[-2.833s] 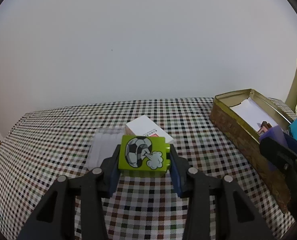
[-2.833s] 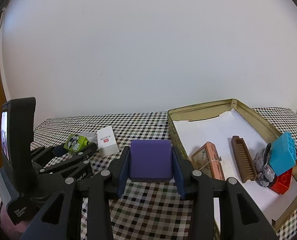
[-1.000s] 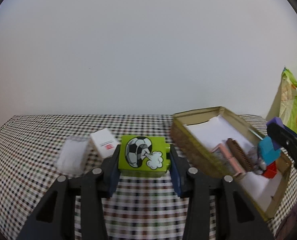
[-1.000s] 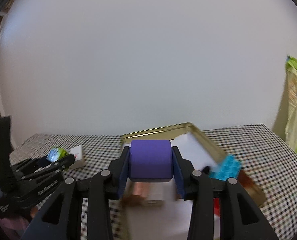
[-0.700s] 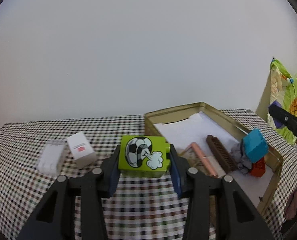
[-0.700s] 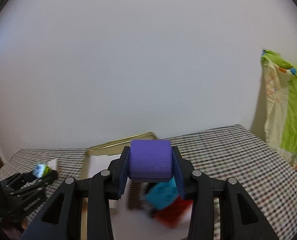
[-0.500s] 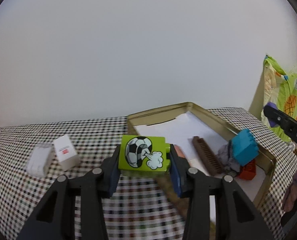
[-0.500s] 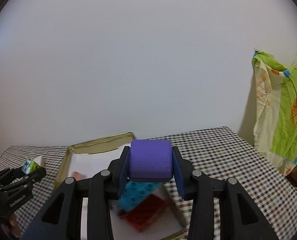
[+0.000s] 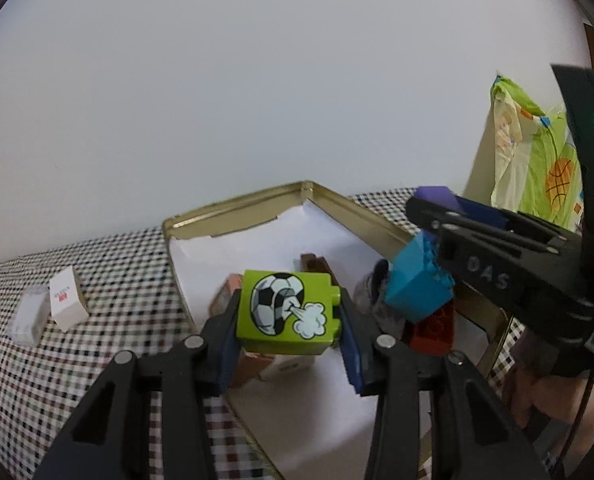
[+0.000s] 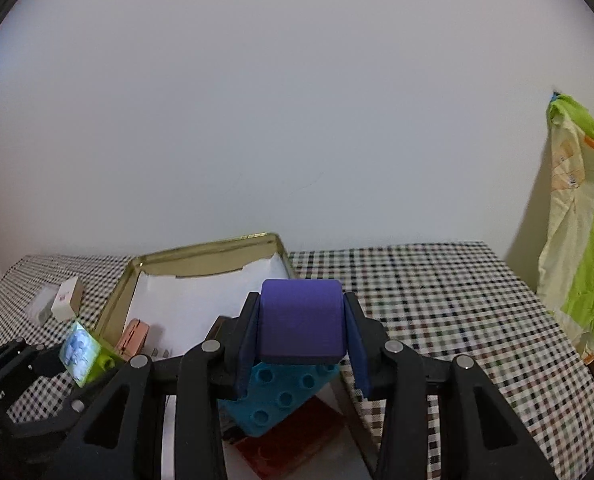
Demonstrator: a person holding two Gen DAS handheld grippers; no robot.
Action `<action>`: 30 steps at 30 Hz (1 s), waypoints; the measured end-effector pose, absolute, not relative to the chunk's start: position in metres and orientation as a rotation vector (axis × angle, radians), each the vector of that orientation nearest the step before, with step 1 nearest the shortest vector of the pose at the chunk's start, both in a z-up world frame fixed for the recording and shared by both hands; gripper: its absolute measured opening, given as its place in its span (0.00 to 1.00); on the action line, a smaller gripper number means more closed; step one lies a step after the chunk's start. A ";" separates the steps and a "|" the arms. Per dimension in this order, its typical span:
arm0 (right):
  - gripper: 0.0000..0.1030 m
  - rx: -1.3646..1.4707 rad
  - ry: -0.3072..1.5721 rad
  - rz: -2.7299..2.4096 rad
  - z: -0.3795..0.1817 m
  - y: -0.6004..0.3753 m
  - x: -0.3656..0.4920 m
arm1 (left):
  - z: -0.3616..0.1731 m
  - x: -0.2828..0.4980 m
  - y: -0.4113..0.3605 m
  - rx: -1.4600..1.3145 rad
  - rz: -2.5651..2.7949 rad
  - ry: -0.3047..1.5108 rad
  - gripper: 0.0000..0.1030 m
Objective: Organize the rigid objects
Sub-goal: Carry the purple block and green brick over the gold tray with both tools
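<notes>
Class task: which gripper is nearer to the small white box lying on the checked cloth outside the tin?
Left. The left gripper, shut on the green football brick, sits nearer the white box; the right gripper, holding the purple block, is over the tin's far side.

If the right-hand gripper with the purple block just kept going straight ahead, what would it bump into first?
Probably the teal brick just below and ahead of the purple block held by the right gripper; depth is unclear, so it might pass over it.
</notes>
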State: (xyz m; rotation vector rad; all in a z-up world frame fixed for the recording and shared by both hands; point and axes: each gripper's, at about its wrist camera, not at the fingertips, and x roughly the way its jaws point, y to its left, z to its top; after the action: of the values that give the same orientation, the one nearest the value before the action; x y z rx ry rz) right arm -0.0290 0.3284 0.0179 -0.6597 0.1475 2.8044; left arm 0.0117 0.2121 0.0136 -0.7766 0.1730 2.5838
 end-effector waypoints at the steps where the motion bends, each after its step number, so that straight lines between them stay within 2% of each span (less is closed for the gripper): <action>1: 0.41 -0.678 0.143 2.802 0.016 0.326 -0.031 | 0.012 0.012 0.214 -0.780 2.583 0.178 0.41; 30: 0.41 -0.904 0.204 2.821 0.004 0.327 -0.073 | 0.003 0.007 0.234 -0.889 2.572 0.259 0.41</action>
State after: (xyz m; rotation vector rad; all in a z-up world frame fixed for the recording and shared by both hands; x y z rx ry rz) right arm -0.0733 0.3267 0.0035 -0.9042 0.2038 2.8206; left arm 0.0069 0.2344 0.0030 -0.8889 0.2590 2.5716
